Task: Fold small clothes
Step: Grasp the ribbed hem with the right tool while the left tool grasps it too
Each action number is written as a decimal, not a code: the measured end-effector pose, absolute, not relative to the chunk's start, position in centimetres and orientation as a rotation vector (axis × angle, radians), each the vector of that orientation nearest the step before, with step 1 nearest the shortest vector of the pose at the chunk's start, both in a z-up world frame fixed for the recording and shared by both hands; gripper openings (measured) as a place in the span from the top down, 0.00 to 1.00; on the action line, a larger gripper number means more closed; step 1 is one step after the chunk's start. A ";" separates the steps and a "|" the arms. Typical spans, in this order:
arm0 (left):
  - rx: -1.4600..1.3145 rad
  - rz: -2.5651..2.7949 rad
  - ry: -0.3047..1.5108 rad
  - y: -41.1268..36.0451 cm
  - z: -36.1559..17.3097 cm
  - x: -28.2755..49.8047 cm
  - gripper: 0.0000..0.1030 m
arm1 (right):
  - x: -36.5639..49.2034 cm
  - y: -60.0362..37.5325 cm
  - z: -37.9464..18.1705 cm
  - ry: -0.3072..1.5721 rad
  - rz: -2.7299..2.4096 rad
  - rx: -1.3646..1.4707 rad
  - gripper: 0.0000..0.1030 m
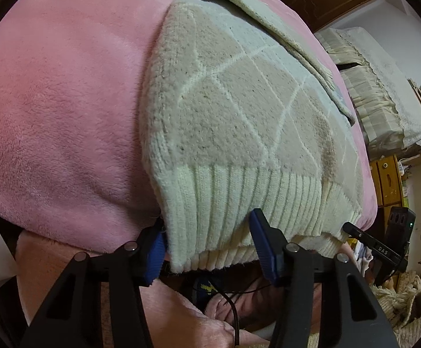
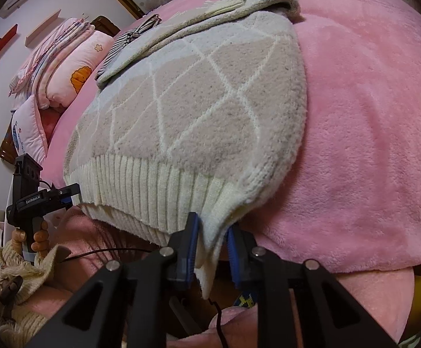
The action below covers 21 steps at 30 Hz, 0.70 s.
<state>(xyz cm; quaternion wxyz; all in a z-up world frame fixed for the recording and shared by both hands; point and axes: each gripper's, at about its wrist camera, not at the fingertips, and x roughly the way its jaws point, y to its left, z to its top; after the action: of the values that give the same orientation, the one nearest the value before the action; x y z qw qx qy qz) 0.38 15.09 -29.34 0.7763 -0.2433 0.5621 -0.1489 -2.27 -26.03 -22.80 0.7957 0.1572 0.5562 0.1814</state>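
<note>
A small cream and beige diamond-pattern knit sweater [image 1: 239, 110] lies flat on a pink plush blanket [image 1: 59, 92], its ribbed hem at the near bed edge, sleeves folded across the far end. My left gripper [image 1: 207, 249] is open, its blue pads either side of the hem's left corner. My right gripper [image 2: 210, 249] is also open, straddling the hem's right corner [image 2: 210, 232], jaws a little apart from the cloth. The sweater [image 2: 198, 110] and the left gripper [image 2: 48, 197] show in the right wrist view; the right gripper [image 1: 378, 243] shows in the left wrist view.
The pink blanket [image 2: 370, 130] covers the bed. Pillows and folded quilts [image 2: 65, 66] are stacked at the head. A striped garment [image 2: 129, 37] lies beyond the sweater. A cloth-covered piece of furniture [image 1: 378, 87] and wooden drawers [image 1: 390, 182] stand beside the bed.
</note>
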 end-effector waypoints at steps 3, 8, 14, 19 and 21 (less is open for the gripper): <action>-0.535 -0.331 1.221 15.0 -29.5 0.4 0.49 | -2.1 -26.2 -23.1 1.211 0.373 0.349 0.79; -0.526 -0.338 1.226 14.9 -29.5 0.4 0.47 | -1.9 -26.1 -23.3 1.215 0.364 0.355 0.79; -0.521 -0.342 1.268 14.3 -30.0 0.7 0.91 | -2.0 -25.9 -23.2 1.207 0.375 0.352 0.89; -0.475 -0.337 1.272 13.7 -28.8 0.7 0.93 | -2.4 -25.8 -21.9 1.173 0.383 0.322 0.92; -0.485 -0.355 1.256 13.6 -28.0 0.7 0.94 | -2.7 -25.9 -20.6 1.147 0.396 0.317 0.92</action>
<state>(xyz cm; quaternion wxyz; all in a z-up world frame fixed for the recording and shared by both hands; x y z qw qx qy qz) 0.72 13.61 -27.98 0.7675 -0.2232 0.5783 -0.1635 -2.68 -25.87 -20.65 0.8098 0.1484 0.5365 0.1853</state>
